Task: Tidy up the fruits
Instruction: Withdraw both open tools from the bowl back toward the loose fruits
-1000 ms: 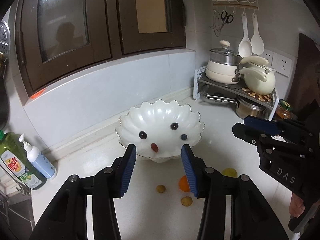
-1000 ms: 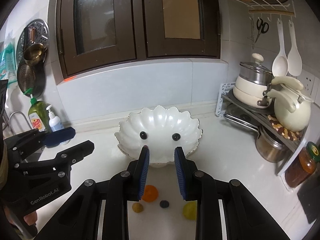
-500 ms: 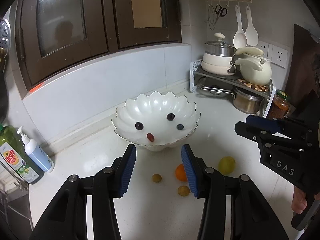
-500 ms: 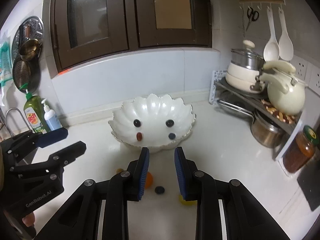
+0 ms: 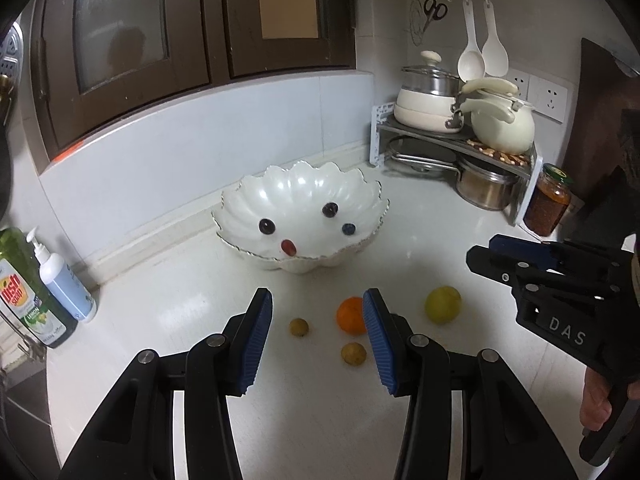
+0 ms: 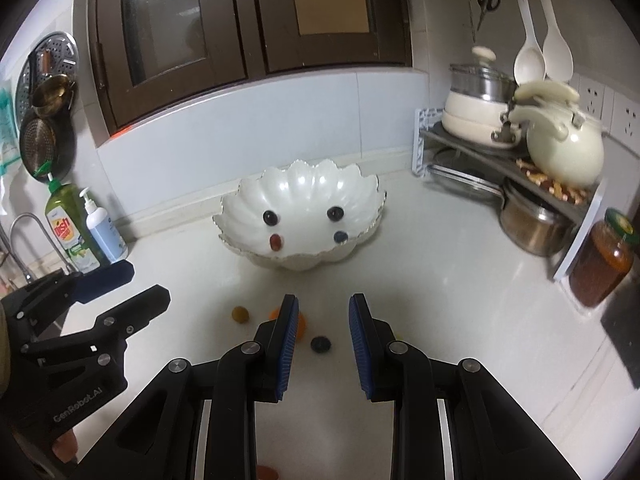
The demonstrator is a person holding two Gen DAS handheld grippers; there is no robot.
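**Both grippers descending toward loose fruit on counter**

Both views are showing the scalloped bowl [image 5: 300, 216] sitting higher and smaller in frame than a second ago, and the loose fruit rising from the bottom edge toward centre; both grippers are coming down and in.

Step in hand, as judged: approach for a first pick. The left gripper [image 5: 318, 340] is standing released with nothing between its pads, framing the orange [image 5: 350, 315] at lower centre. The right gripper [image 6: 318, 350] is narrowed almost to its closed limit, a slim gap showing, and is holding nothing. It would need to open before taking the dark berry [image 6: 320, 344] lying between its tips. Round fruit is likely to roll, so a centred, level closure is advised, and the two tools are best kept apart.

Count, largest to smallest:
- One bowl, centre frame, near the backsplash.
- One yellow-green citrus [image 5: 443, 305], lower right.
- One orange.
- Two small tan fruits [image 5: 299, 327], lower centre.
- Four small fruits in the bowl: three dark berries [image 5: 266, 226], one red grape [image 5: 288, 247].
- One dark berry on the counter [image 5: 420, 248].

A reddish item at the bottom edge of the right view is too cut off to identify.
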